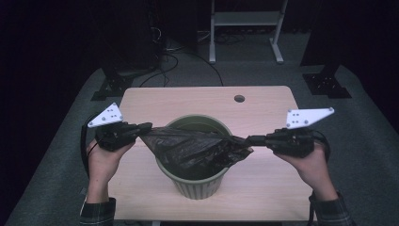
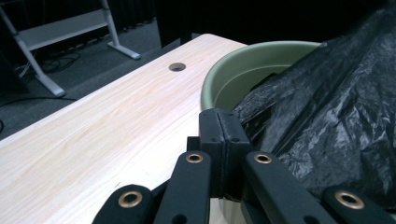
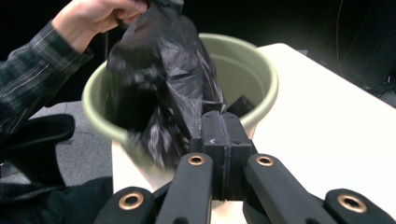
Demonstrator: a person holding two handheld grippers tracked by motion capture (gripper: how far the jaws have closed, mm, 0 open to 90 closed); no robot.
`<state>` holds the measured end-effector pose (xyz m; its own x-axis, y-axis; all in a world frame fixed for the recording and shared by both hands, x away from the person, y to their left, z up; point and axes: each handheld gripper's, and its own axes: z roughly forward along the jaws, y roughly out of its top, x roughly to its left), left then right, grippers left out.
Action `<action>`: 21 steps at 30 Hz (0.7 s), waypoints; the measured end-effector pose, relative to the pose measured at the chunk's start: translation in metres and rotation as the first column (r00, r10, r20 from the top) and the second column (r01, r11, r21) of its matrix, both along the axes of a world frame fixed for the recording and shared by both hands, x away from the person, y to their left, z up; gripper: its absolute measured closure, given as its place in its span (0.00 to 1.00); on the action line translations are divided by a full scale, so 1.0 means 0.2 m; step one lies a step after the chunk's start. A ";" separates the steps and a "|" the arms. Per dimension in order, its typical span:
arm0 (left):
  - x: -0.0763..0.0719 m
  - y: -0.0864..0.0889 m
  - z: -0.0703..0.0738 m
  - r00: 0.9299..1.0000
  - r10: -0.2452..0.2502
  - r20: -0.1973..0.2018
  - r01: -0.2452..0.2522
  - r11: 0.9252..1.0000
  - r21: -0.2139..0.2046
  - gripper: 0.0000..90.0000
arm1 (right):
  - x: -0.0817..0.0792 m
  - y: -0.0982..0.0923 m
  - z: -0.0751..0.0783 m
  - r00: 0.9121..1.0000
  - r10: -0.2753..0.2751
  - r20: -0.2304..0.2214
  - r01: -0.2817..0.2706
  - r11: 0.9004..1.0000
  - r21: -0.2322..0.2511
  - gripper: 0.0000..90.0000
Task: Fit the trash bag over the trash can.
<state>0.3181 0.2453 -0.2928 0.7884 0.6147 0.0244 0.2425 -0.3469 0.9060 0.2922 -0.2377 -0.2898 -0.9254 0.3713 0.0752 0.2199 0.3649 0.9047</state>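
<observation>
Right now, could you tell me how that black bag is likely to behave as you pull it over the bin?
The black bag is probably floppy: it sags and crinkles between the left gripper and right gripper. It looks thin and light, so it may slip or tear. The green bin seems light and might tip.

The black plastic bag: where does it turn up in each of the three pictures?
High view: black bag in the middle, stretched over the green bin between both grippers.
Left gripper view: bag at the right, beside the shut jaws.
Right gripper view: bag centre-left, hanging into the bin.
Shared landmark: the green bin's rim.
</observation>
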 end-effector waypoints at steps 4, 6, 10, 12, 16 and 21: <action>-0.01 0.01 -0.02 1.000 -0.005 -0.005 0.005 1.000 0.002 1.00 | -0.11 -0.05 -0.05 0.998 0.063 -0.016 -0.063 0.998 0.004 1.00; -0.01 0.00 -0.02 1.000 -0.008 -0.003 0.008 1.000 0.010 1.00 | -0.17 -0.03 -0.08 0.994 0.100 -0.035 -0.100 0.995 -0.008 1.00; -0.02 0.00 -0.03 1.000 -0.012 -0.003 0.012 1.000 -0.001 1.00 | -0.23 0.02 -0.16 0.985 0.157 -0.074 -0.161 0.985 -0.059 0.99; -0.02 -0.01 -0.03 1.000 -0.011 -0.002 0.011 1.000 0.003 1.00 | -0.24 0.01 -0.16 0.988 0.144 -0.064 -0.146 0.988 -0.041 0.92; -0.02 -0.01 -0.02 1.000 -0.012 0.003 0.012 1.000 0.003 1.00 | -0.23 -0.07 -0.05 0.995 0.097 -0.004 -0.097 0.993 0.071 0.86; -0.01 -0.02 -0.01 1.000 -0.017 0.006 0.017 1.000 0.006 1.00 | -0.12 -0.07 0.06 0.999 0.034 0.026 -0.037 0.992 0.120 0.85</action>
